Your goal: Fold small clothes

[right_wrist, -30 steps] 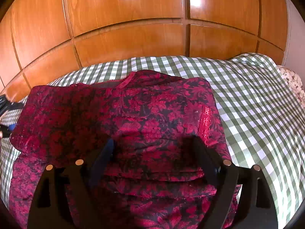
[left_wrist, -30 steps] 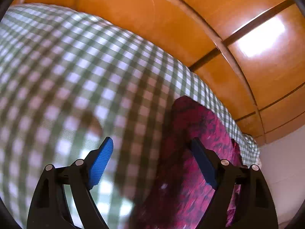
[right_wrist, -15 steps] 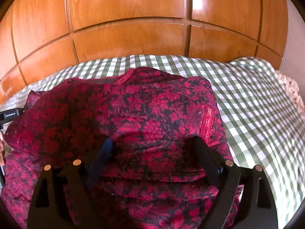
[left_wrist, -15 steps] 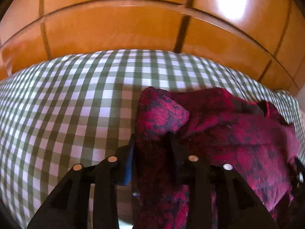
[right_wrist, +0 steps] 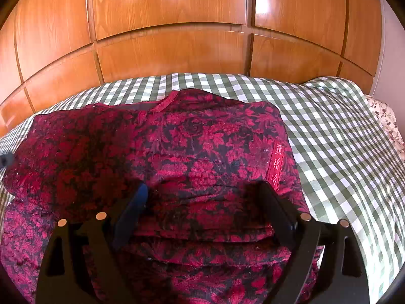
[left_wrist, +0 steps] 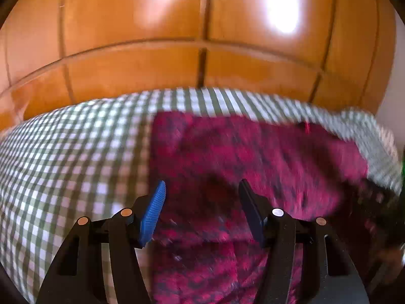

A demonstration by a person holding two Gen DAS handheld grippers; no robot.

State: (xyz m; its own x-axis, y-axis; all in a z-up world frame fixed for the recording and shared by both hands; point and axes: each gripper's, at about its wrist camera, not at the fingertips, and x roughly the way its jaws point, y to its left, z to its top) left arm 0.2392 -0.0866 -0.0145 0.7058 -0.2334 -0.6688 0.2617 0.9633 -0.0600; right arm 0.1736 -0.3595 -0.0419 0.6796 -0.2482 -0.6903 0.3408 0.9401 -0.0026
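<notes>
A red and black floral garment [right_wrist: 197, 157] lies partly folded on the green checked bedsheet [right_wrist: 341, 131]. It also shows, blurred, in the left wrist view [left_wrist: 253, 157]. My left gripper [left_wrist: 201, 192] is open and empty, just above the garment's left part. My right gripper [right_wrist: 202, 192] is open and empty, its jaws wide apart over the garment's folded near layers, close to the cloth. A red trim strip [right_wrist: 277, 162] runs along the folded right side.
A wooden panelled wardrobe [right_wrist: 177, 38] stands behind the bed. A floral cloth [right_wrist: 387, 124] lies at the far right edge of the bed. Bare checked sheet [left_wrist: 63, 164] lies left of the garment.
My left gripper shut on the garment's left edge, carried it over, and has now opened and let it go. The left part now lies folded flatter. The right gripper stayed open and almost still.
</notes>
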